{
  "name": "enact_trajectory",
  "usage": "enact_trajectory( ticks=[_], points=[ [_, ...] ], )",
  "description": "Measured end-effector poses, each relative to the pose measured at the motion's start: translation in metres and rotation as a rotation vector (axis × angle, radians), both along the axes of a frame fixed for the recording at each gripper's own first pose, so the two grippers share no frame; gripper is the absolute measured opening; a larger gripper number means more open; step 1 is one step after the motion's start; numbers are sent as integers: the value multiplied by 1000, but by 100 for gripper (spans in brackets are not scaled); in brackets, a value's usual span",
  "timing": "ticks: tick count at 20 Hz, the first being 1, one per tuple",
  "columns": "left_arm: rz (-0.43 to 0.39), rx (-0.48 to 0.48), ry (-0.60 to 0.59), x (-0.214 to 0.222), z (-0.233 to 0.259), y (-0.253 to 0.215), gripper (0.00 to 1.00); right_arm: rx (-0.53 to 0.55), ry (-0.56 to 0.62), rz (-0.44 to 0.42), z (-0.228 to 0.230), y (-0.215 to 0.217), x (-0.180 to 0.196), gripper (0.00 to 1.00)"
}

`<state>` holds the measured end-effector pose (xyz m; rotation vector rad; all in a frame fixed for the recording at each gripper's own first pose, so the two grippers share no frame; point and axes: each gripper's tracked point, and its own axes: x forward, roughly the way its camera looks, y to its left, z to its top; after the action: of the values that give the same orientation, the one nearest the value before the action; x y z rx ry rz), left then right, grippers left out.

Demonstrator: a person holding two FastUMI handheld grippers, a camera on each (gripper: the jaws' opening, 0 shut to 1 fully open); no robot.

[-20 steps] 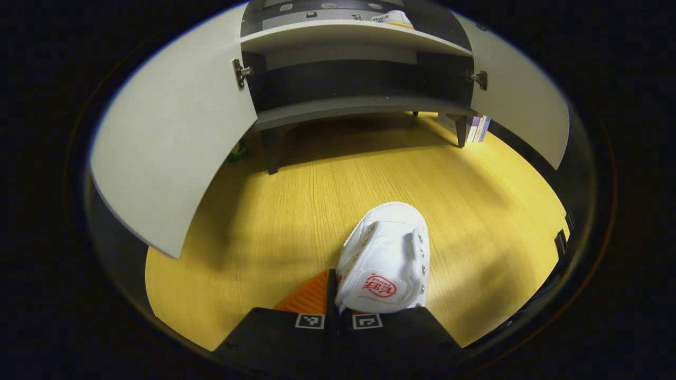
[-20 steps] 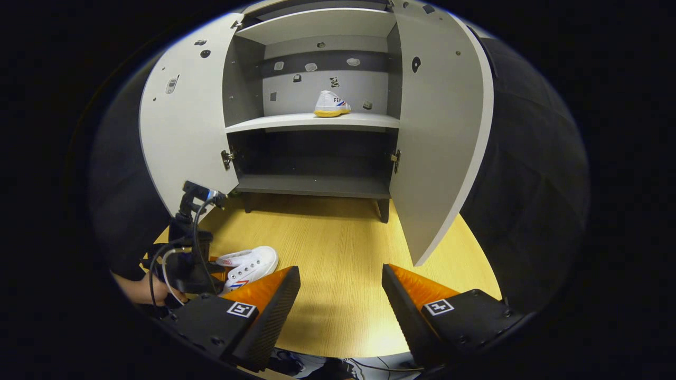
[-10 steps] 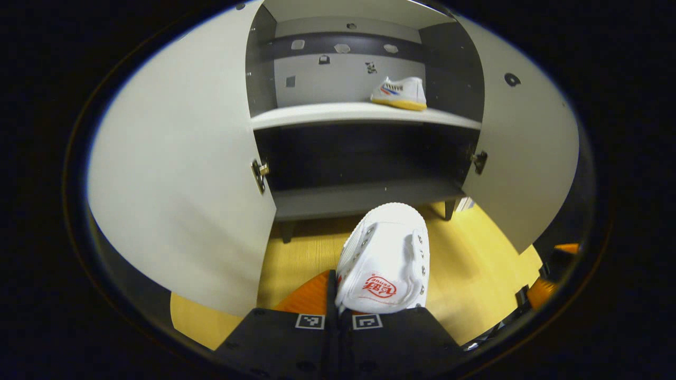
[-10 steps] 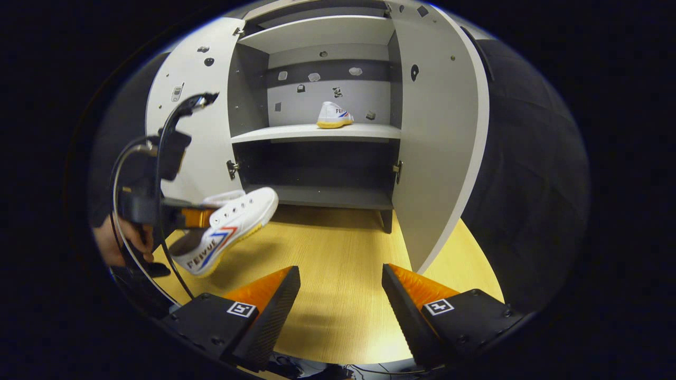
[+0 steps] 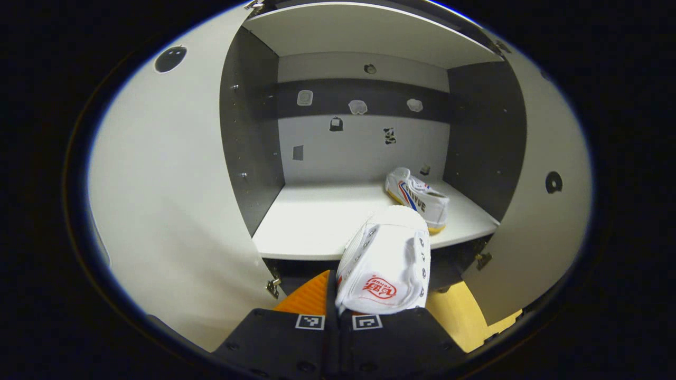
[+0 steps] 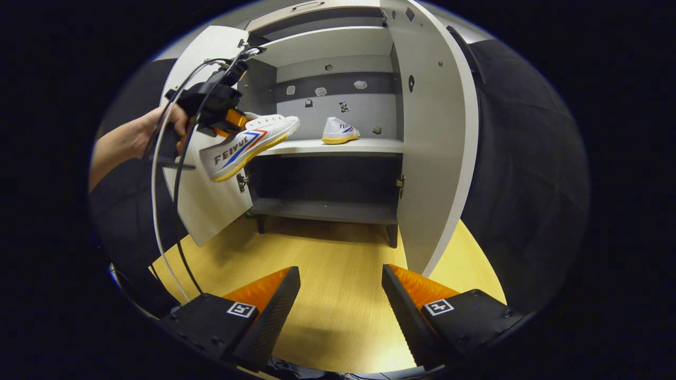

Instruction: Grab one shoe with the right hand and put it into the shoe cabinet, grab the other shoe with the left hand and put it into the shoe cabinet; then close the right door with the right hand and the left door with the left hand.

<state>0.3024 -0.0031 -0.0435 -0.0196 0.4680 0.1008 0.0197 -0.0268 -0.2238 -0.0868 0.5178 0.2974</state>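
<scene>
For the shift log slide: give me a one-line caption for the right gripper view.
Left gripper carries the second shoe toward the cabinet shelf beside the first shoe; right gripper open.

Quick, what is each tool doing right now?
Left tool: shut on the white shoe, held up at the cabinet shelf.
Right tool: open, holding nothing.

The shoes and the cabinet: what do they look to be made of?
Shoes, held and shelved: likely white canvas, going by the matte woven look and metal eyelets; yellowish soles look like rubber. Cabinet: probably laminated board, smooth matte grey-white panels with metal hinges.
</scene>
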Motion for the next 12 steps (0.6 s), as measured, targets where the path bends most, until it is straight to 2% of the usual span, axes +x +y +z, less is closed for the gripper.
enact_trajectory(
  ticks=[3, 7, 9, 12],
  points=[
    [24, 51, 4, 48, 14, 15, 5, 28, -12, 0, 4, -6, 6, 99],
    [33, 19, 58, 111, 15, 19, 5, 29, -11, 33, 0, -5, 6, 98],
    [43, 15, 74, 142, 14, 24, 5, 32, -17, 24, 1, -12, 6, 98],
    [67, 58, 135, 180, 0, 33, 5, 35, 10, -13, -7, -28, 7, 98]
  ],
)
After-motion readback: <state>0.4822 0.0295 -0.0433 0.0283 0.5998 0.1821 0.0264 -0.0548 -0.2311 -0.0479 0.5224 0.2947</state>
